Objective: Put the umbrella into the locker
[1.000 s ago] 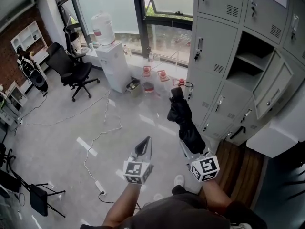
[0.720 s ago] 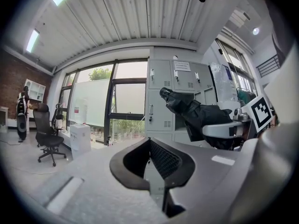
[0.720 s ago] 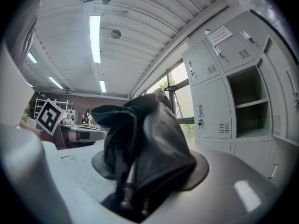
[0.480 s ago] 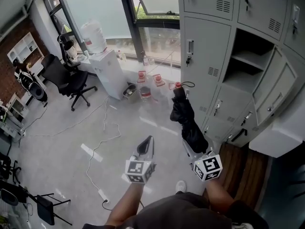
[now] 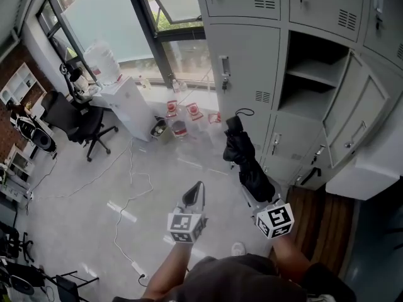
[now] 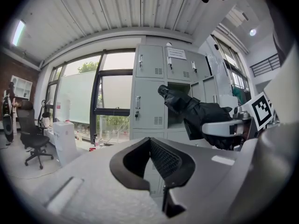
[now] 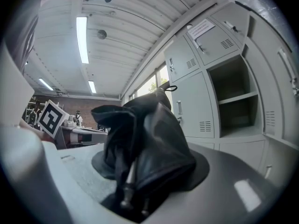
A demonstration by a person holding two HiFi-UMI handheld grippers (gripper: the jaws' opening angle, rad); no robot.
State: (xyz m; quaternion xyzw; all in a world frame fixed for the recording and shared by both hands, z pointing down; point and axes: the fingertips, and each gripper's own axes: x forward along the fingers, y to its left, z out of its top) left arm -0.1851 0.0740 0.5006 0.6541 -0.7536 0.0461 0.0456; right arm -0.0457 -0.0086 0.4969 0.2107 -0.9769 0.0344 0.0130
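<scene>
A folded black umbrella [image 5: 245, 159] sticks up and away from my right gripper [image 5: 253, 192], which is shut on its lower end; its handle with a cord loop [image 5: 235, 119] points at the grey lockers. In the right gripper view the umbrella [image 7: 145, 143] fills the space between the jaws. One locker compartment [image 5: 312, 74] stands open to the right of the umbrella tip, with a shelf inside and its door [image 5: 359, 128] swung out. My left gripper [image 5: 196, 190] hangs to the left, shut and holding nothing. From the left gripper view the umbrella [image 6: 196, 113] shows in front of the lockers.
A water dispenser [image 5: 123, 102] stands by the window at the left, with a black office chair [image 5: 75, 121] beyond it. Cables [image 5: 129, 194] trail over the grey floor. Small red-and-white containers [image 5: 179, 112] sit below the window. A wooden strip [image 5: 321, 225] lies before the lockers.
Both grippers have travelled toward the lockers, which now look larger and nearer. The umbrella stays in the right gripper. The chair and dispenser have slid toward the left edge.
</scene>
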